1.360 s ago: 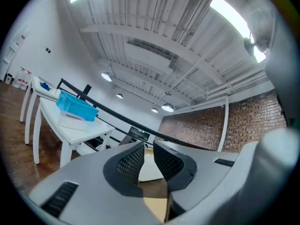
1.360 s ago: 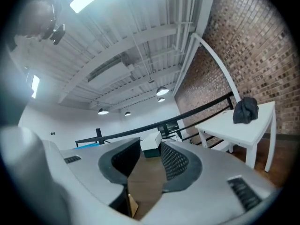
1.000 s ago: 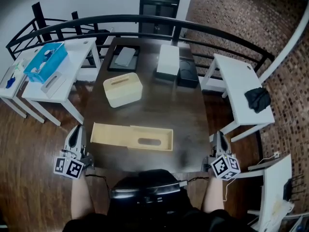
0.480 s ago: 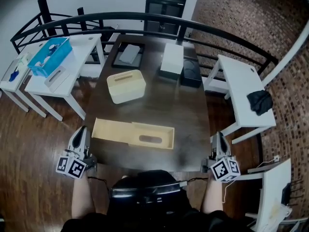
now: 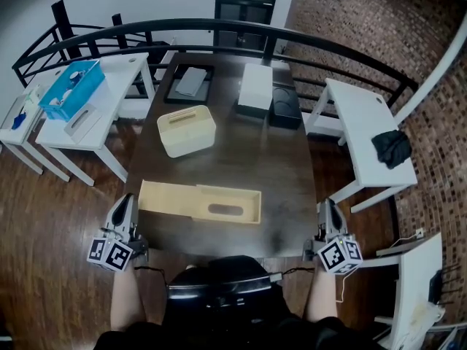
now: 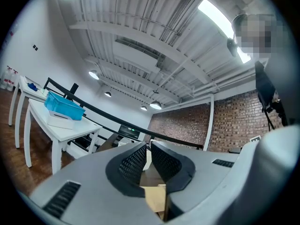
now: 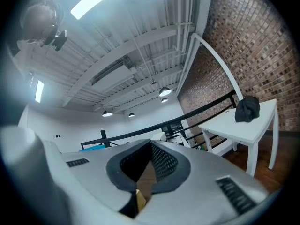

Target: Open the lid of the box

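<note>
A cream box (image 5: 186,130) with a slotted lid stands on the dark table (image 5: 284,166), left of its middle. Closer to me lies a long flat pale wooden box (image 5: 199,203) with an oval slot; a piece of it (image 6: 154,198) shows below the left jaws. My left gripper (image 5: 125,201) is shut and empty, just off the table's near left corner beside that wooden box. My right gripper (image 5: 325,205) is shut and empty too, off the near right corner. In the gripper views both the left gripper (image 6: 149,146) and the right gripper (image 7: 151,144) hold nothing.
At the table's far end sit a white box (image 5: 255,90), a black box (image 5: 283,109) and a dark tray (image 5: 190,84). White side tables flank it: the left one carries a blue bin (image 5: 71,88), the right one a black cloth (image 5: 391,149). A black railing (image 5: 219,26) curves behind.
The head view has swung slightly. Both grippers stay shut at the table's near corners, and the boxes have not moved.
</note>
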